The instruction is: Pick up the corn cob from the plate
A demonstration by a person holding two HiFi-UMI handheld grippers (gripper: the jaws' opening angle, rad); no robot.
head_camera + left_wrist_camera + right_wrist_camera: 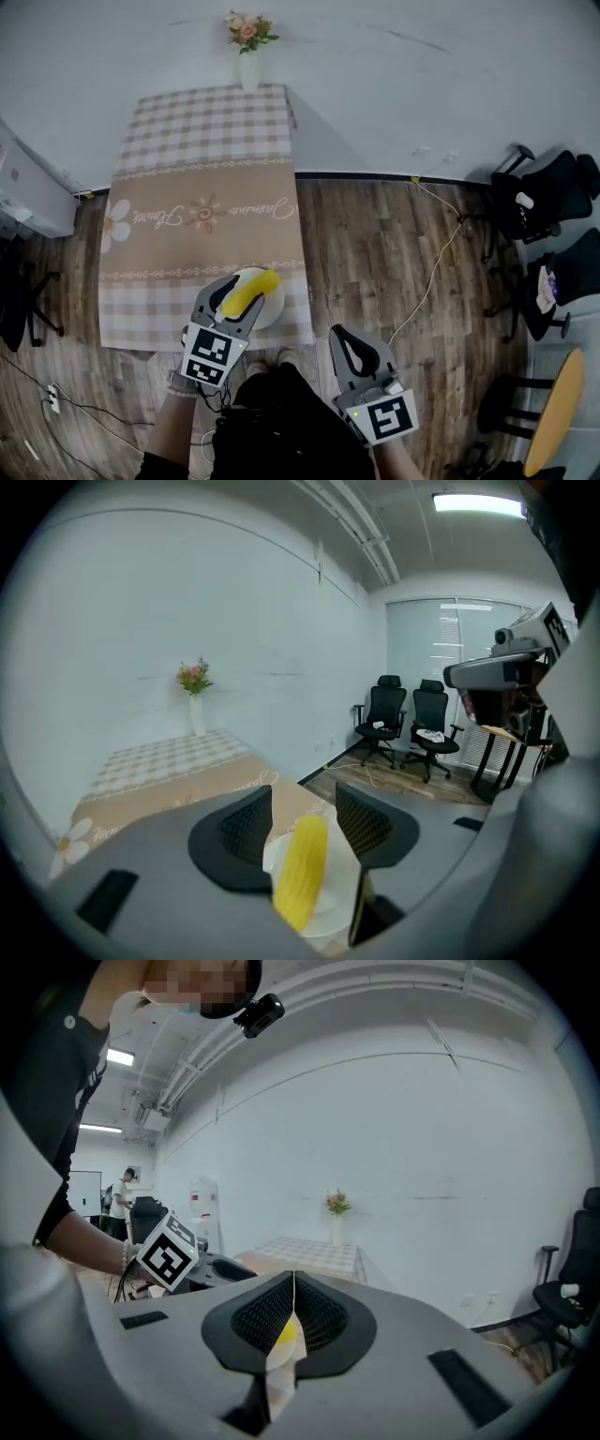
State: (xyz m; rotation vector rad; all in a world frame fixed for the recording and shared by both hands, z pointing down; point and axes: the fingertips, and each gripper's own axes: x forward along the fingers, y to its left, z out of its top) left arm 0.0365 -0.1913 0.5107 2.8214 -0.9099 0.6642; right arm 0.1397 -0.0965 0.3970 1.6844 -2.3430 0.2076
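Our open left claw [302,819] sits around the corn cob [302,874] on the plate [336,899]; our right claw [293,1309] is closed. The cob seems light and firm, so we squeeze its middle.

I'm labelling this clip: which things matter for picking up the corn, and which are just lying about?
Job: corn cob, plate, left tool, open around the cob.
Lying about: flower vase, office chairs, floor cable, right tool, shut.

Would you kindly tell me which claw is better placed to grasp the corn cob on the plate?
Left. The left claw stands open with the corn cob between its jaws, above the plate. The right claw is shut and hangs over the floor.
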